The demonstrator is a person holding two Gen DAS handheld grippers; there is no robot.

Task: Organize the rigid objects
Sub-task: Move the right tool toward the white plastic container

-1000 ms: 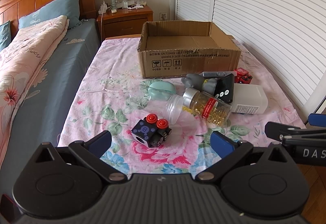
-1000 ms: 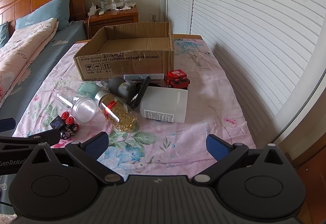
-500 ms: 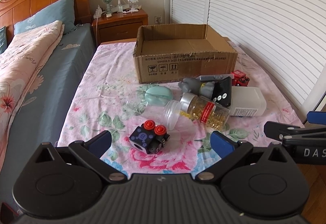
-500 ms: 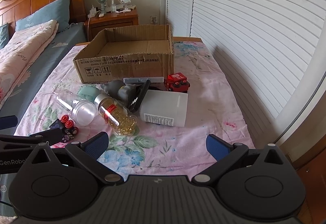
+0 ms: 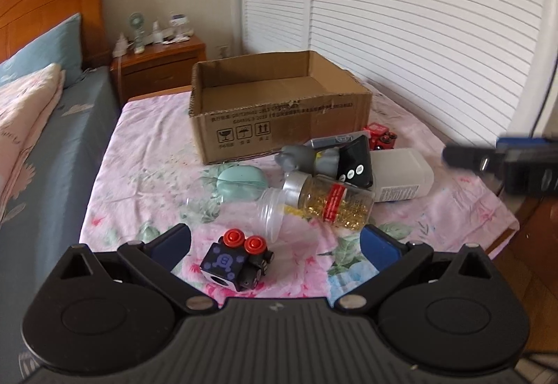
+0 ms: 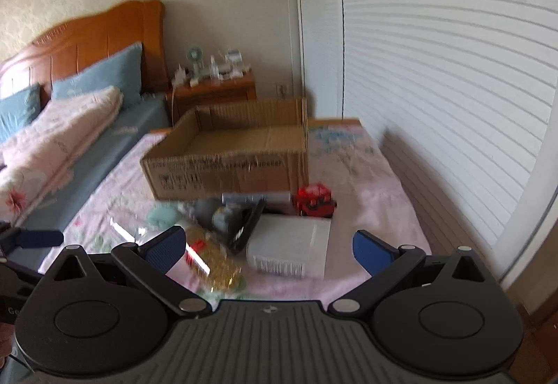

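Note:
An open cardboard box (image 5: 279,112) stands on the pink floral sheet (image 5: 153,153); it also shows in the right wrist view (image 6: 223,171). In front of it lie a black toy with red knobs (image 5: 237,262), a clear empty jar (image 5: 237,206), a bottle of gold capsules (image 5: 331,199), a teal case (image 5: 240,181), a grey figure (image 5: 303,157), a black device (image 5: 355,164), a white jar (image 5: 401,174) and a red toy truck (image 5: 380,136). My left gripper (image 5: 275,241) is open just above the black toy. My right gripper (image 6: 268,244) is open over the white jar (image 6: 289,248).
A wooden bed with blue pillows (image 5: 45,49) and a pink quilt (image 5: 24,112) lies to the left. A nightstand (image 5: 160,66) stands behind the box. White louvred doors (image 5: 418,17) line the right side. Wooden floor (image 5: 537,244) shows off the sheet's right edge.
Both grippers have moved forward and lower toward the pile of objects. The right view is now blurred from motion. Both stay open and empty.

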